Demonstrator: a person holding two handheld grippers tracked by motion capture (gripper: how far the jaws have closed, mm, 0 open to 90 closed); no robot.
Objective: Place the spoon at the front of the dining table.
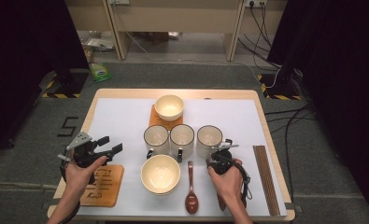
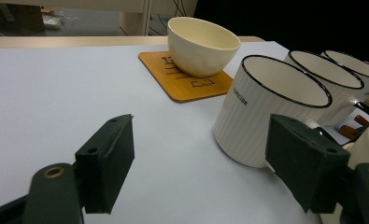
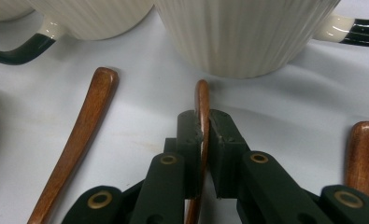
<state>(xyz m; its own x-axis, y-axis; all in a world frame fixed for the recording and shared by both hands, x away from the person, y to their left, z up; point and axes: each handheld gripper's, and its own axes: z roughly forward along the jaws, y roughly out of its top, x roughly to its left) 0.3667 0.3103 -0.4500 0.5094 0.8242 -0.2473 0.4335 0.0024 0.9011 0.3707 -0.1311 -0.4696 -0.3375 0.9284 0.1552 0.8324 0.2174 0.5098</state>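
Clamped between my right gripper's jaws in the right gripper view is a thin wooden spoon handle, its tip poking toward twelve o'clock and ending just short of the ribbed right-hand mug. From the high view that gripper sits at the table's four o'clock, just below that mug, while a second wooden spoon lies flat at about five o'clock, beside the large bowl. My left gripper hovers at eight o'clock above the near coaster, jaws spread wide with nothing between them; its own view looks past them to the left mug and the small bowl on the far coaster. I judge the step to be picking up this spoon: grip made, lift not yet begun. Next I would raise it straight up, clear of the mug wall, keeping the thin handle from twisting in the pads, before carrying it to a bowl or mug.
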